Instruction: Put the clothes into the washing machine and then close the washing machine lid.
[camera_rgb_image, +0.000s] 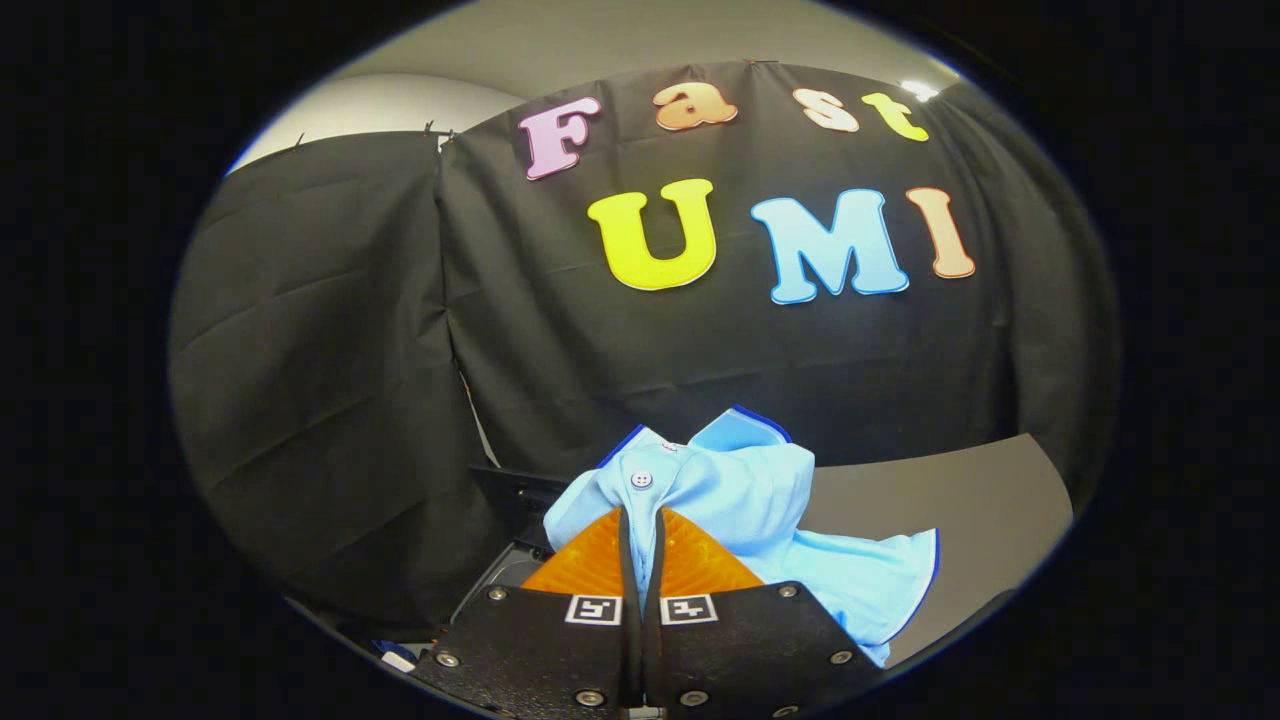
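The gripper (640, 535) is seen nearest the camera, carried on two black housing plates fitted with screws and small square black-and-white markers. Its two orange, ribbed fingers (585, 565) are brought almost fully together, with only a narrow dark slit left between them. A fold of a light blue, soft fabric shirt with dark blue edging (745, 500) is pinched between the fingers, and pressure from both fingers is applied to the cloth, so the garment is held by the gripper.

The shirt is bunched directly ahead of the fingertips. A small pale button (641, 479) is seen on the cloth just beyond the fingertips, and the collar, trimmed in dark blue, is raised above it. The rest of the garment is draped to the right of the fingers, where a trailing hem with dark blue piping is hung low beside the right housing plate.

Below and to the left of the fingers, part of a dark, box-like object with a lighter inner rim (510, 560) is visible; it is largely covered by the shirt and the gripper, so its kind cannot be told. To the right, beyond the shirt, a flat grey desk (950, 500) is seen, with its far edge set against the booth's wall. The black cloth wall (330, 400) is hung in folds behind everything, and a pale ceiling (600, 40) is seen above it.
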